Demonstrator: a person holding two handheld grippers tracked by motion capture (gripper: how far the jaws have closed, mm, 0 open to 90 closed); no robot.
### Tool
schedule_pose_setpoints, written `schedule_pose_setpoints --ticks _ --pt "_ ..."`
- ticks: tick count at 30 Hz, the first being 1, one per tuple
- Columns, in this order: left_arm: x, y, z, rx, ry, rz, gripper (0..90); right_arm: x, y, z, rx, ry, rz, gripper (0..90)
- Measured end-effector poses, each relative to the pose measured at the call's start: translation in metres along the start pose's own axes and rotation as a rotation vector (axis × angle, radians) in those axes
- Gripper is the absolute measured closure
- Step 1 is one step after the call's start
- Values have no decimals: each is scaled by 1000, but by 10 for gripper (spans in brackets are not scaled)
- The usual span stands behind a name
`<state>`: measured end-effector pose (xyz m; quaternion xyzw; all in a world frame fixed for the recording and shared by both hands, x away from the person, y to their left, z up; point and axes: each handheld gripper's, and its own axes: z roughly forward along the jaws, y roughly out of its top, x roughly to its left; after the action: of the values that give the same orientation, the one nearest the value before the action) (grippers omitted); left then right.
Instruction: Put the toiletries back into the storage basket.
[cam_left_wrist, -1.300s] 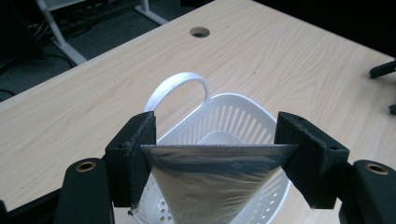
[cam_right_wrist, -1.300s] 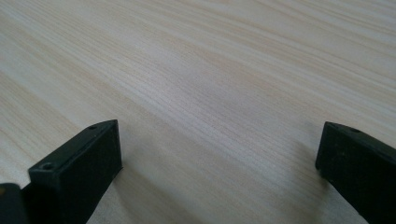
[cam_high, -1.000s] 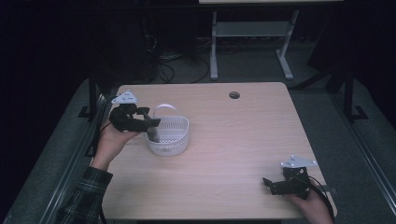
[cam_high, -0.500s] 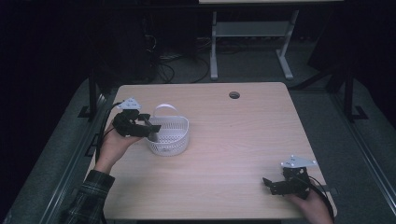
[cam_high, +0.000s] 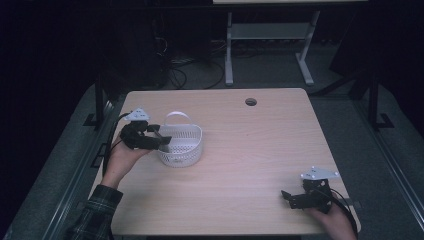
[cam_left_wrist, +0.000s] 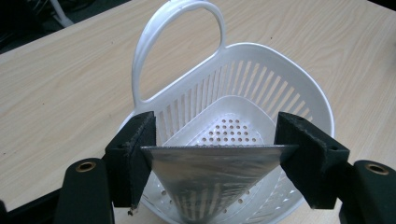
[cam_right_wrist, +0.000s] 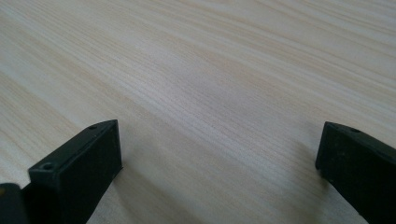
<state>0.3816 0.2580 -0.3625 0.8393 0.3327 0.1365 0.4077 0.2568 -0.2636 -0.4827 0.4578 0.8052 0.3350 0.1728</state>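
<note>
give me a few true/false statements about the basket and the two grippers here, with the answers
1. The white basket stands on the table. True.
2. The left gripper holds a flat, shiny, triangle-shaped piece between its jaws, over the basket. True.
3. The right gripper is gripping the basket's handle. False: it sits near the table's right front corner, far from the basket, jaws open on nothing.
4. The basket's handle is folded down flat. False: it stands up above the rim.
5. The basket's bottom has small round holes. True.
</note>
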Motion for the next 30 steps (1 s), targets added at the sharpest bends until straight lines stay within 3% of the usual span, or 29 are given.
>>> schedule_pose_setpoints --ticks 5,13,30 --pt "0 0 0 1 -8 10 288 0 0 0 0 0 0 0" --pt "-1 0 2 -1 -4 9 138 0 0 0 0 1 0 0" --pt "-2 -4 -24 -26 12 16 136 0 0 0 0 0 0 0"
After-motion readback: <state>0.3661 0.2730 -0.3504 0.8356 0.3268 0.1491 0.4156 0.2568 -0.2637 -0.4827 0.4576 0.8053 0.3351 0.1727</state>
